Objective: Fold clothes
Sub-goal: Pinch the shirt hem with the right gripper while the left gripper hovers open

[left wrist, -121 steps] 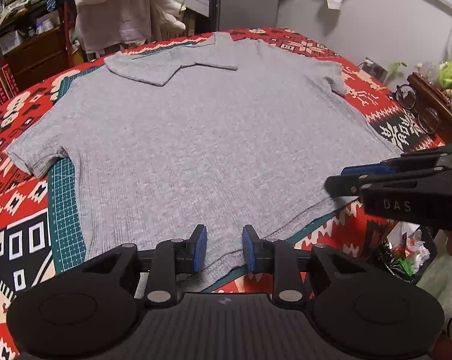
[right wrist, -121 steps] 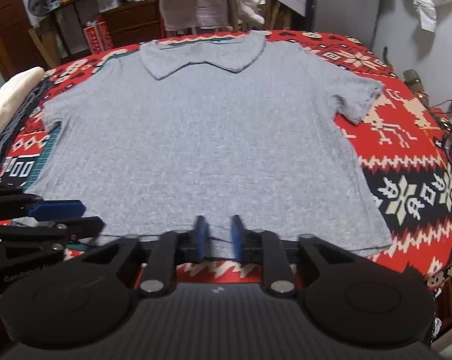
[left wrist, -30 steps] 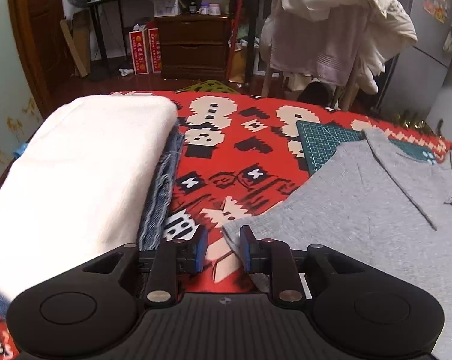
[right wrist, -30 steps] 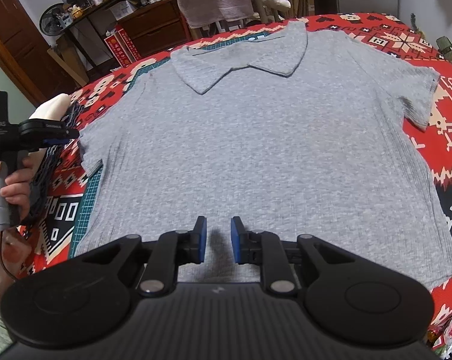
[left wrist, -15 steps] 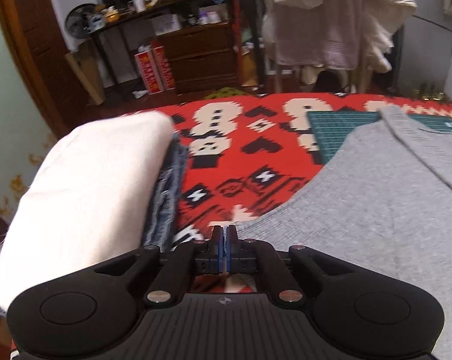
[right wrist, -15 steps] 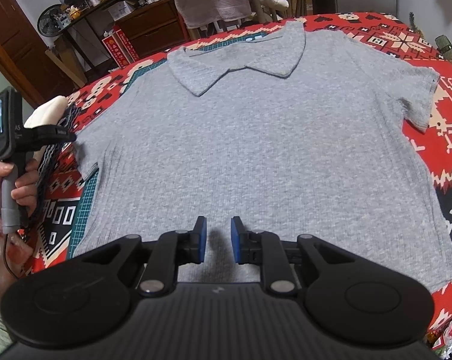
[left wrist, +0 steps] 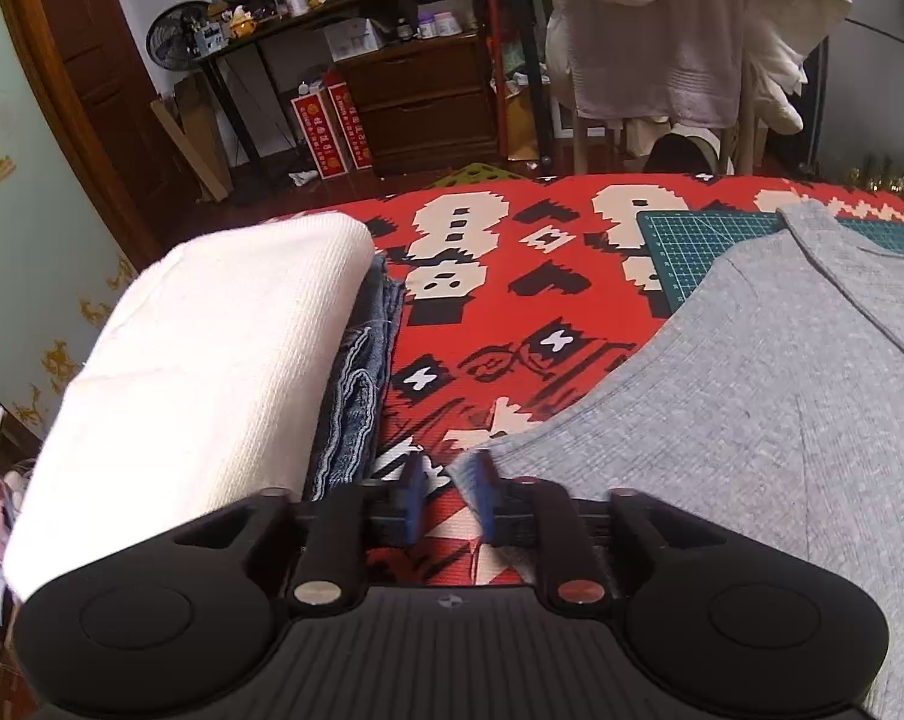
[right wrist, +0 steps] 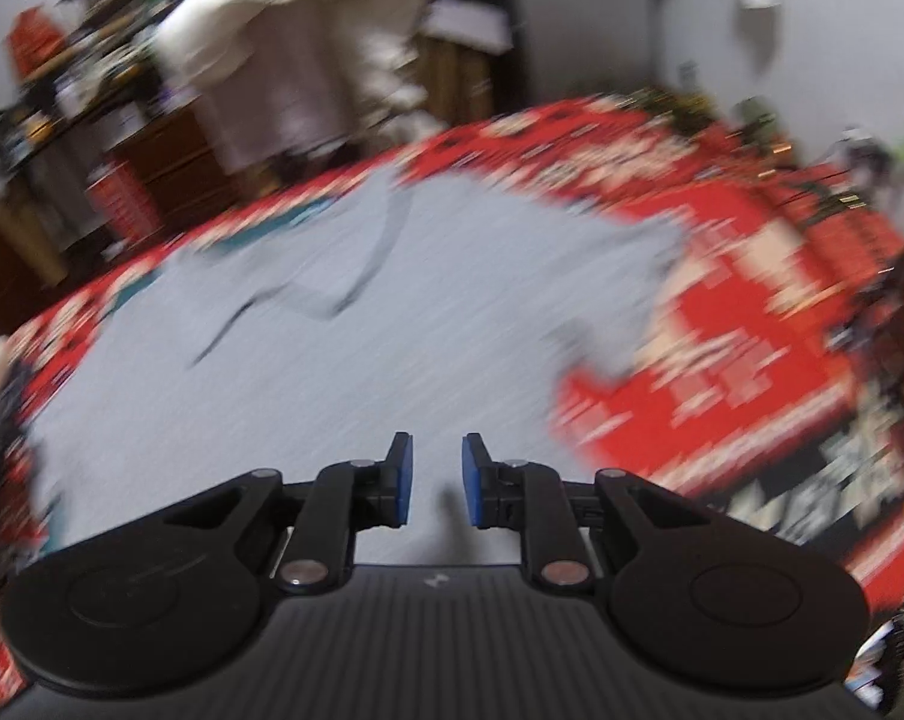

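The grey shirt point(left wrist: 781, 420) lies flat on the red patterned blanket point(left wrist: 511, 312), collar toward the far edge, partly over a green cutting mat point(left wrist: 679, 246); in the right wrist view the shirt point(right wrist: 332, 372) is heavily blurred, and fine detail cannot be read. The left gripper point(left wrist: 447, 495) sits at the tip of the shirt's sleeve near the blanket's left edge; its blue pads are parted by a moderate gap; the right-hand pad touches the sleeve edge, but nothing is clamped. A folded white cloth point(left wrist: 200, 396) rests on folded jeans point(left wrist: 356, 396) just beside the left gripper. The right gripper point(right wrist: 434, 480) hangs over the shirt's lower part; its pads stand apart and grip nothing.
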Motion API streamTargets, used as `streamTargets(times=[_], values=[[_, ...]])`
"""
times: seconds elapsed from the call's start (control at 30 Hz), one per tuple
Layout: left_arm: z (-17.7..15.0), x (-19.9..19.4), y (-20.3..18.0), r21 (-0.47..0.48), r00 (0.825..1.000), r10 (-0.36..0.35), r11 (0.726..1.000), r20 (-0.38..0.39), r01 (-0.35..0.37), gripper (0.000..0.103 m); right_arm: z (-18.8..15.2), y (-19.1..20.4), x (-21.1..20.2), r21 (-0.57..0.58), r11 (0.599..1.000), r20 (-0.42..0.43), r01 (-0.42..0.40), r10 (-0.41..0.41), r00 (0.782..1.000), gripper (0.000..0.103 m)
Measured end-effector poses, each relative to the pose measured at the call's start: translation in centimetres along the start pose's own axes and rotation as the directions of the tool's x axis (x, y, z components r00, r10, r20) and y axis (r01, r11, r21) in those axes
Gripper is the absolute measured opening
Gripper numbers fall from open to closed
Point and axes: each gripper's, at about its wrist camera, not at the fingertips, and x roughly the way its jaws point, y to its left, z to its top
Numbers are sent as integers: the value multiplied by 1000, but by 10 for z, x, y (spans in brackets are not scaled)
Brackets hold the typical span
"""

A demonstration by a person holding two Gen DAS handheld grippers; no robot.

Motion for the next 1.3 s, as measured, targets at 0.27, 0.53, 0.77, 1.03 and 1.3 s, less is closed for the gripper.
streamTargets(times=[0.27, 0.53, 0.77, 1.03, 1.3], values=[[5, -16, 9, -64, 998, -68, 996, -6, 67, 40, 65, -88, 29, 150, 975, 68, 166, -178, 982, 20], [6, -43, 10, -81, 992, -129, 988, 7, 129, 42, 103, -139, 92, 274, 943, -18, 190, -192, 981, 20], [4, -54, 12, -87, 988, -157, 984, 3, 157, 43, 114, -144, 118, 310, 934, -46, 176, -170, 984, 18], [0, -58, 13, -92, 989, -150, 985, -9, 149, 43, 122, -144, 127, 281, 927, -50, 248, -244, 969, 2], [-4, -65, 17, -99, 985, -174, 980, -8, 172, 43, 121, -152, 120, 317, 924, -53, 211, -205, 977, 10]])
